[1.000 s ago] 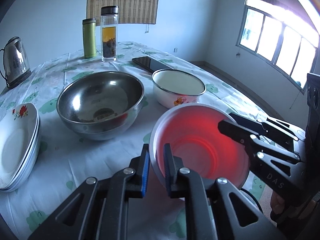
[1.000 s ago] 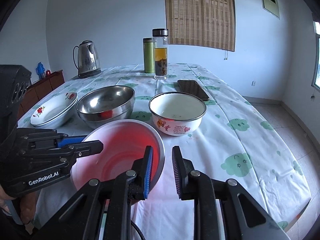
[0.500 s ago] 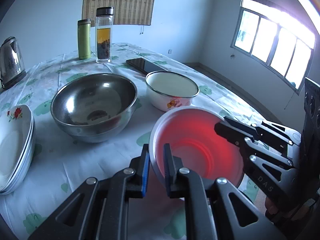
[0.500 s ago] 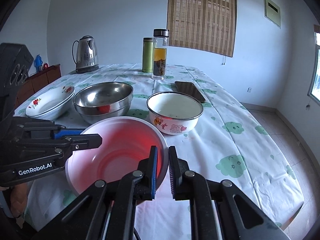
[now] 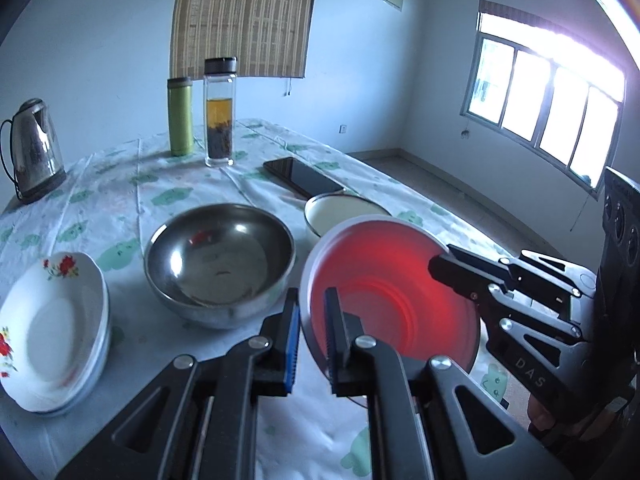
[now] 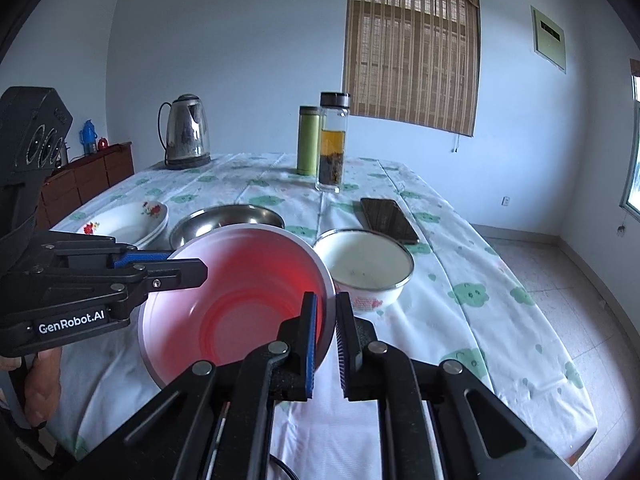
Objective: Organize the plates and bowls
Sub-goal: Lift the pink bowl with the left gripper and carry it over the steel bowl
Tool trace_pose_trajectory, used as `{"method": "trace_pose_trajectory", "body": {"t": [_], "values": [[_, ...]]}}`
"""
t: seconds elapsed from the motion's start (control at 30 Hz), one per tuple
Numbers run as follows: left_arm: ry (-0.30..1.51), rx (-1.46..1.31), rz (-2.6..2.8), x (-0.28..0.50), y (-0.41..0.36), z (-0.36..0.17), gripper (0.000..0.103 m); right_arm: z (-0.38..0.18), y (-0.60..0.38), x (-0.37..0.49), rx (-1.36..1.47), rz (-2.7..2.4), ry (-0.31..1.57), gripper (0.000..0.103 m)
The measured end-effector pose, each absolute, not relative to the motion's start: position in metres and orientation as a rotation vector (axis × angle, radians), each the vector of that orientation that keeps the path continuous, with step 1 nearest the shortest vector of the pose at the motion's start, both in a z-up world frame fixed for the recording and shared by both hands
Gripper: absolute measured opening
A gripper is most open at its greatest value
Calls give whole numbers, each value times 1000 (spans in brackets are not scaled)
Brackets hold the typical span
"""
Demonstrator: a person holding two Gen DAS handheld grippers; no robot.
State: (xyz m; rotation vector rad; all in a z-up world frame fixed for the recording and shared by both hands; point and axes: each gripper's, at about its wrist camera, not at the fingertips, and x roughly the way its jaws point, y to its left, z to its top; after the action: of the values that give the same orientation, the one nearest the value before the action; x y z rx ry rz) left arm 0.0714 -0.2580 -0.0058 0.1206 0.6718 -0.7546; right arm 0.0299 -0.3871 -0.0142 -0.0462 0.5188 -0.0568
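1. Red-tinted translucent plastic bowl with a pale rim point(image 5: 394, 300) is nearest, clamped at opposite edges: the left gripper point(image 5: 311, 338) is clenched on its left rim, and the right gripper point(image 6: 325, 338) pinches the right rim, its jaws having closed onto the wall within the last second.
2. Compared with a second ago, the bowl sits higher against the things behind it, now overlapping the white enamel bowl with a dark rim point(image 6: 367, 266). I judge it lifted clear of the floral tablecloth point(image 6: 460, 280), so the carry has begun.
3. Its mouth faces up and tips slightly towards the left gripper's camera; being round, it has no long axis, only the line between the two grips.
4. Just beyond stands the wide stainless steel bowl point(image 5: 220, 260), the likeliest nest for it, in my judgement.
5. Further left lies the stack of white flowered plates point(image 5: 48, 332).
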Motion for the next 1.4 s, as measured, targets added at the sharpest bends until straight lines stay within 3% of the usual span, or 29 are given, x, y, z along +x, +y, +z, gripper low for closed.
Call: {"method": "trace_pose_trajectory", "body": {"t": [0.67,1.4], "values": [[542,112,-731,93,-260,21,9,8,-385,48,-46,-72,440,10],[545,29,-687,134,-243,26,9,24,-368,78,-106,-50,422,10]]}}
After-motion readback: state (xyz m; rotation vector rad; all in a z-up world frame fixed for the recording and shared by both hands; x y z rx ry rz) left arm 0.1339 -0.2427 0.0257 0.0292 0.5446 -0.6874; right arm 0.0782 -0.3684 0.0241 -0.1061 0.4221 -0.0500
